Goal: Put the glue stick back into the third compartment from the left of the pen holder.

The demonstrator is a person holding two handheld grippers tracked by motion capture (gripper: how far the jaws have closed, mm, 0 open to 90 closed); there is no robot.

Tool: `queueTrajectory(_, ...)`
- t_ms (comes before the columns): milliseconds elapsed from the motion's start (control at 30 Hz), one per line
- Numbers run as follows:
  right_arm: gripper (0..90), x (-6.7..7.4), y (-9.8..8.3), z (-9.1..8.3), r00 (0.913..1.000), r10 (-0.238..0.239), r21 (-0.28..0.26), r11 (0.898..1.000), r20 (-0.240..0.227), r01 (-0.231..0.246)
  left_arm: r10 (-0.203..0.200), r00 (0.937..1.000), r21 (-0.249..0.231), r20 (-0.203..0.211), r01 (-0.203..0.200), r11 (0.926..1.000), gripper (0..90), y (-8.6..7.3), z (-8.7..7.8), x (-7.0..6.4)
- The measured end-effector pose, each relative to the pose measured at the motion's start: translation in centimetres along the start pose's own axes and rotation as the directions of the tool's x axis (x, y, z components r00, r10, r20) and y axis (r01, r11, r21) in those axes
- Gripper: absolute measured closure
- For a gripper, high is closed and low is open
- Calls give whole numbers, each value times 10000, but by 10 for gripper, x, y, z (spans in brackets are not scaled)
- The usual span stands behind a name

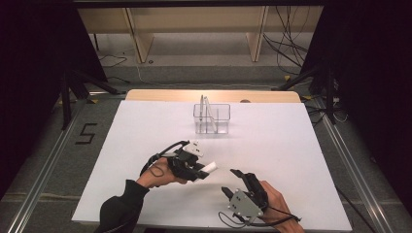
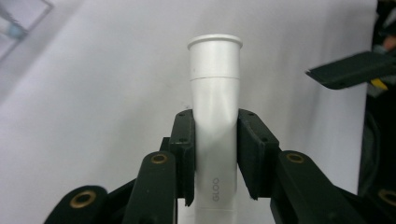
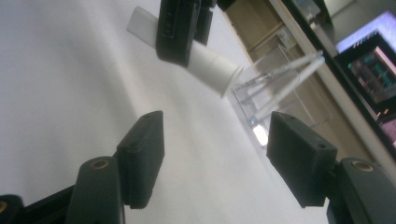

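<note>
High view: white table w/ a clear plastic holder standing near its far edge, thin white sticks leaning inside it. Left gripper is over the near-centre of the table, held by a hand in a dark sleeve, jaws pointing right. A white tube sticks out from btwn them, tilted a bit, off the table surface. Right gripper sits just right of it and nearer the front edge, grey three-cornered plate on top, jaws pointing up-left toward the tube, apart from it. Holder is well apart from both grippers.

Left gripper view: jaws are closed on the white tube, both pads pressing its sides around mid-length. Tube runs straight up btwn them, flared cap end at the top, clear of the pads. Grey lettering on the lower part of the tube. White table behind. One black jaw of the right gripper shows at the right edge, near the tube's top but not touching.

Right gripper view: right gripper has its jaws spread wide w/ nothing btwn them, just bare table. Above, the left gripper clamps the white tube, whose open end points down-right toward the clear holder. Sticks in the holder lean to the upper right. Tube and holder are near in this view but apart
</note>
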State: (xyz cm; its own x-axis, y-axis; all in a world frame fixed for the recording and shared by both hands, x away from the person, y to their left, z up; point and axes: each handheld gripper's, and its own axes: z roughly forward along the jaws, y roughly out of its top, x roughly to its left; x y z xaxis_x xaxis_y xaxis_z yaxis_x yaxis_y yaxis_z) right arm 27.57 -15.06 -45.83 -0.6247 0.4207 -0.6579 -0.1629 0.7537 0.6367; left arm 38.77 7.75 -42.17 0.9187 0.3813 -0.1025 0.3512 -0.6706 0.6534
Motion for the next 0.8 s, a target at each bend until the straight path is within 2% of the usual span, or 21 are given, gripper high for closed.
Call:
queueTrajectory(33, 361, -2, -2, -1, 9989, 477, 56, 9988, -37, -477, -113, 9999, -137, -97, 112, 9998, 692, 0, -1, 1)
queueTrajectory(67, 358, -4, -3, -2, 9974, 714, 61, 9974, -76, -713, -212, 9997, -263, -154, 208, 9994, 692, 1, -2, 2)
queueTrajectory(100, 350, -6, -5, -3, 9934, 1137, 66, 9935, -153, -1136, -379, 9990, -482, -239, 367, 9982, 692, 1, -3, 3)
queueTrajectory(133, 341, -11, -7, -5, 9835, 1787, 14, 9839, -287, -1787, -485, 9984, -631, -298, 466, 9969, 692, 1, -3, 4)
queueTrajectory(167, 341, -14, -9, -6, 9744, 2219, -83, 9749, -373, -2224, -640, 9972, -821, -394, 606, 9948, 692, 1, -5, 5)
queueTrajectory(200, 341, -18, -11, -8, 9581, 2815, -179, 9590, -522, -2827, -766, 9959, -1026, -478, 714, 9922, 692, 2, -6, 7)
queueTrajectory(233, 340, -22, -13, -10, 9371, 3432, -280, 9380, -629, -3454, -939, 9938, -1294, -592, 856, 9879, 692, 2, -7, 9)
queueTrajectory(267, 337, -27, -16, -13, 9124, 4020, -340, 9135, -770, -4054, -1024, 9927, -1412, -639, 925, 9856, 692, 3, -7, 10)
queueTrajectory(367, 328, -35, -22, -16, 8752, 4753, -429, 8761, -907, -4802, -1375, 9869, -1847, -840, 1202, 9754, 692, 3, -9, 14)
queueTrajectory(500, 327, -43, -31, -21, 8225, 5594, -541, 8225, -1028, -5662, -1568, 9819, -2207, -1062, 1305, 9666, 692, 3, -11, 18)
queueTrajectory(567, 323, -45, -35, -22, 7979, 5934, -549, 7977, -1054, -6005, -1754, 9776, -2478, -1159, 1426, 9583, 692, 4, -12, 22)
queueTrajectory(600, 319, -46, -37, -23, 7878, 6067, -560, 7873, -1062, -6140, -1825, 9762, -2550, -1167, 1482, 9555, 692, 4, -12, 23)
queueTrajectory(633, 316, -47, -38, -23, 7811, 6146, -572, 7806, -1105, -6224, -1943, 9735, -2717, -1206, 1559, 9497, 691, 5, -12, 25)
queueTrajectory(667, 312, -48, -40, -24, 7647, 6333, -540, 7649, -1189, -6419, -2036, 9715, -2848, -1217, 1623, 9448, 692, 6, -13, 26)
queueTrajectory(700, 306, -48, -42, -24, 7583, 6410, -550, 7583, -1186, -6496, -2159, 9689, -2997, -1208, 1717, 9385, 692, 7, -13, 28)
queueTrajectory(767, 293, -48, -45, -25, 7568, 6436, -503, 7570, -1141, -6514, -2315, 9653, -3242, -1212, 1820, 9283, 692, 9, -13, 30)
queueTrajectory(800, 288, -48, -45, -26, 7514, 6499, -470, 7519, -1142, -6576, -2428, 9631, -3375, -1164, 1916, 9216, 692, 10, -12, 32)
